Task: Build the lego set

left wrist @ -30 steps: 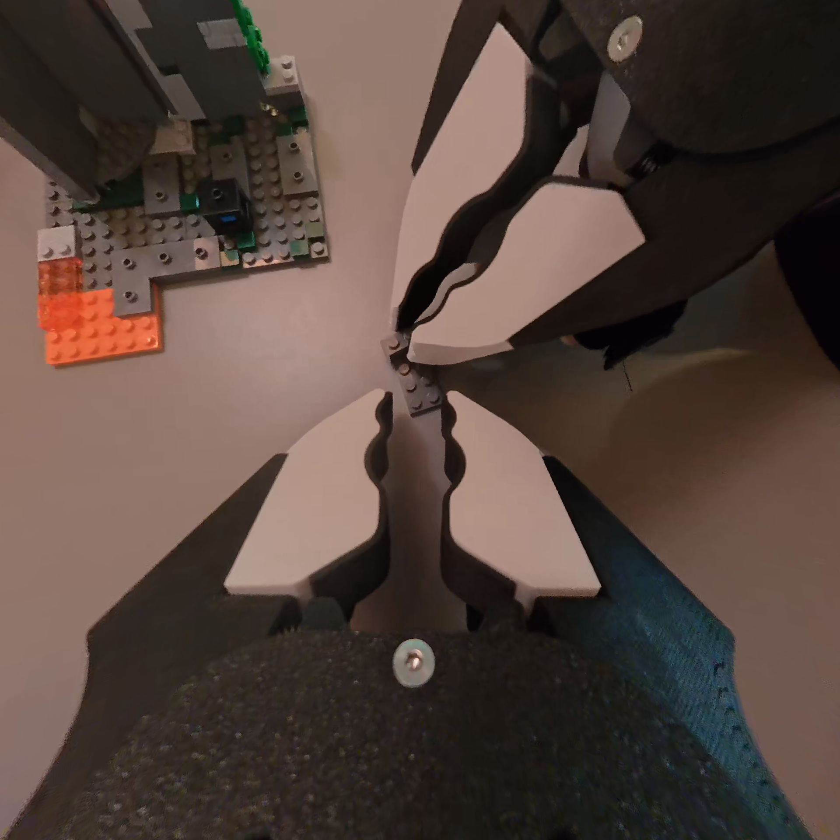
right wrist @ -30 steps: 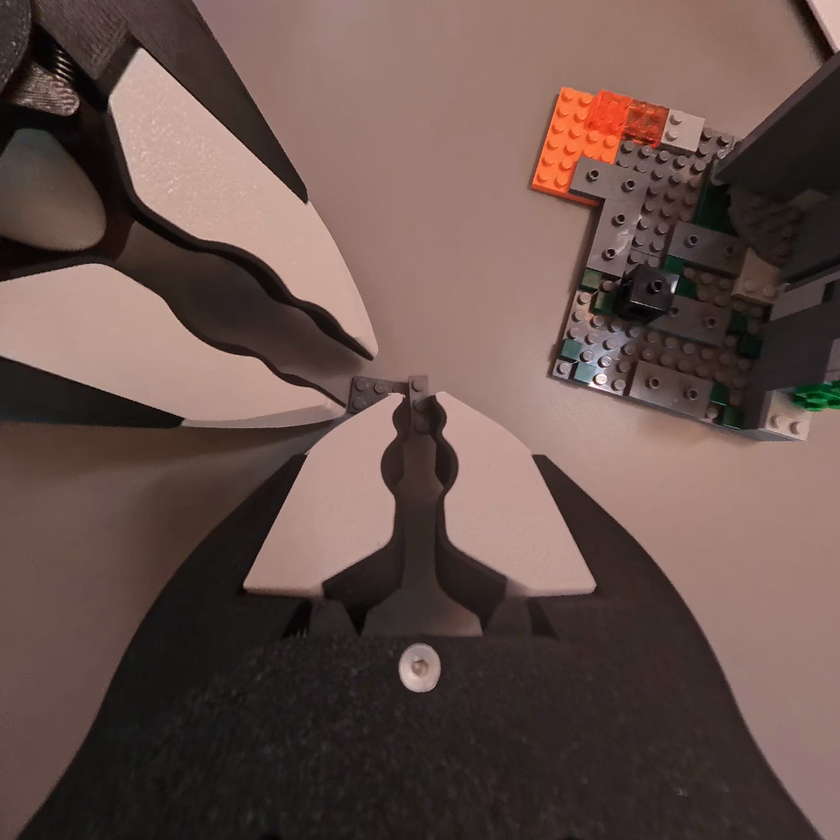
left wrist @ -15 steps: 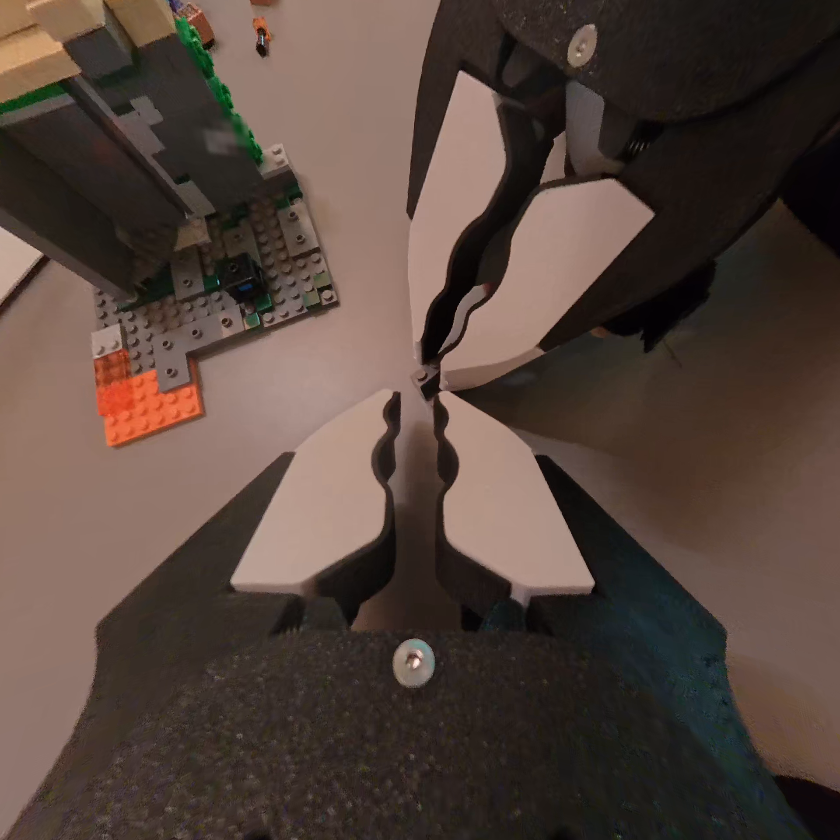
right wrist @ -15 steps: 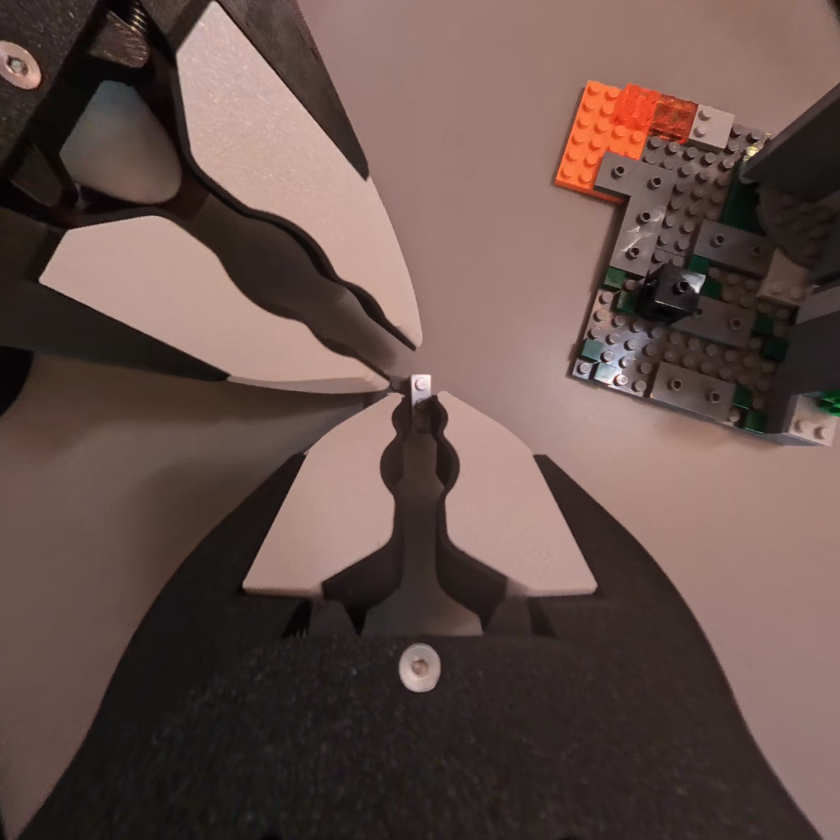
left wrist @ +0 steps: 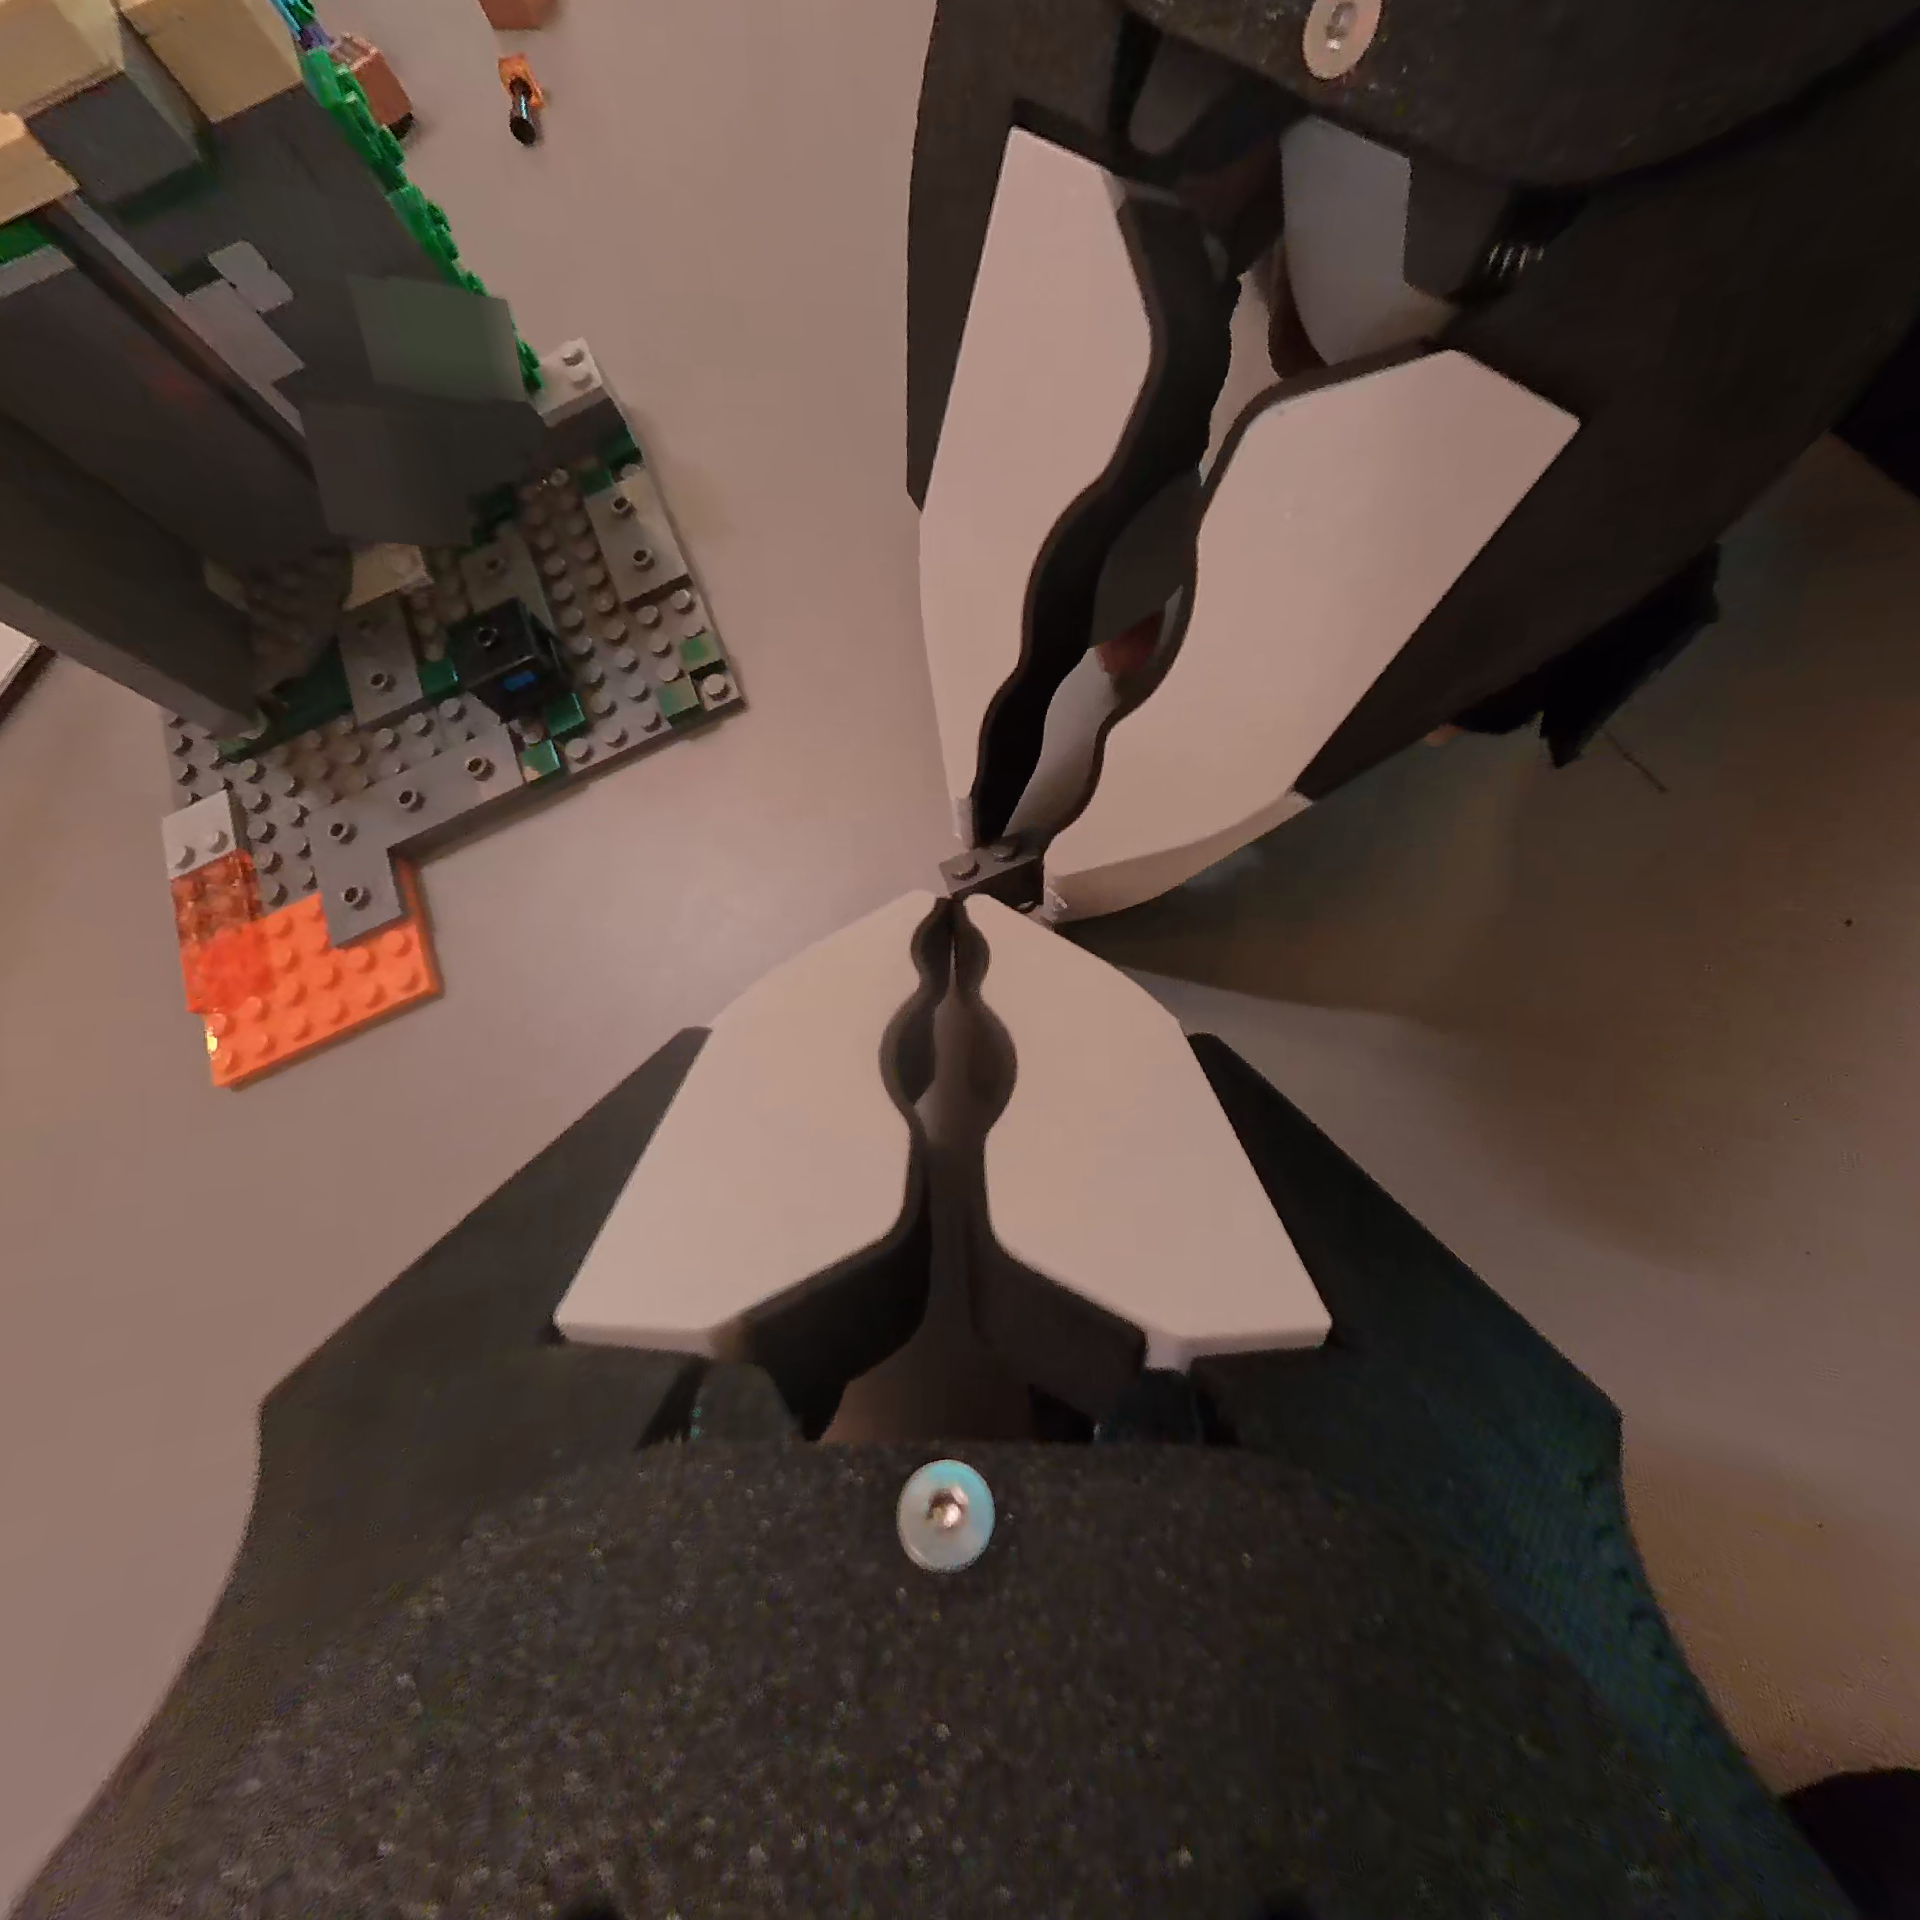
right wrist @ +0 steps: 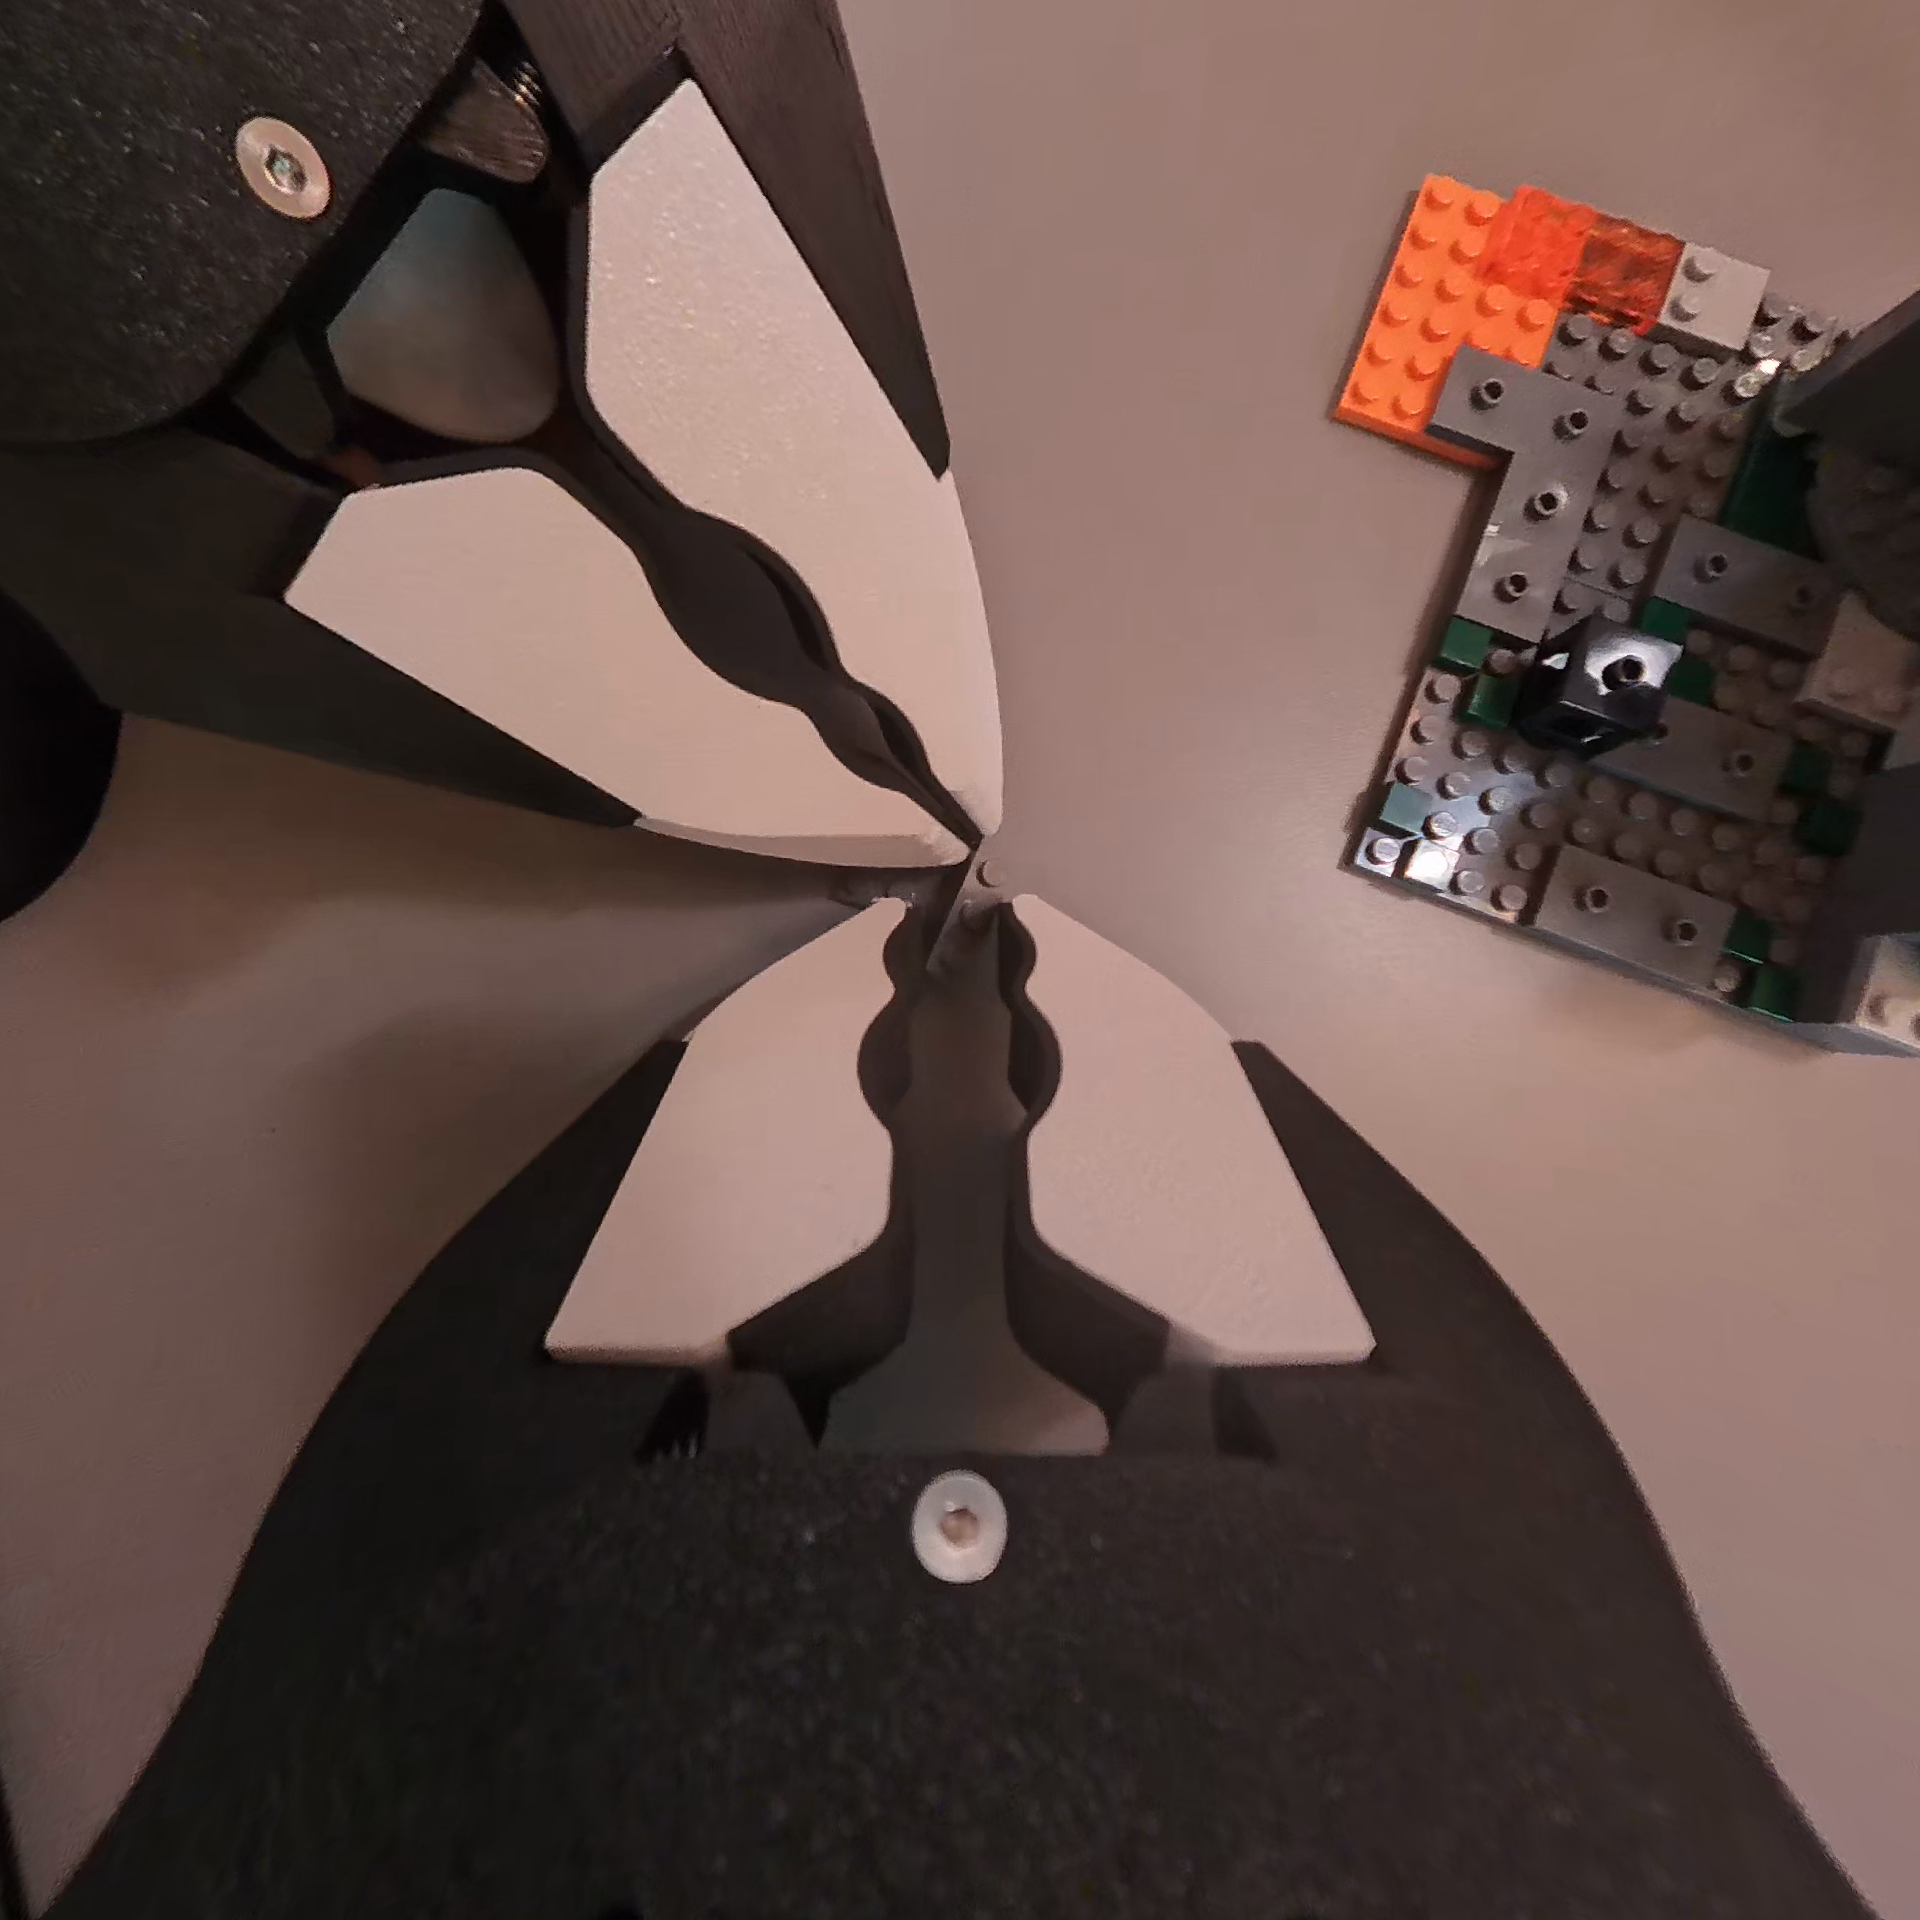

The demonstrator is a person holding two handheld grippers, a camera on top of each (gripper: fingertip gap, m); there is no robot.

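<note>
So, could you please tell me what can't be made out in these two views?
- Grey piece, right wrist view: mostly hidden between the right claw fingertips.
- Left claw, left wrist view: whether it touches the piece is unclear.
- Tower, both views: top cut off by the frame edge.
- Small bits, left wrist view: too small to identify.

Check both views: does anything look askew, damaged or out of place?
Nothing stands out. The right gripper holds a small grey piece at its tips, the shut left gripper meets it, and the build sits flat.
</note>
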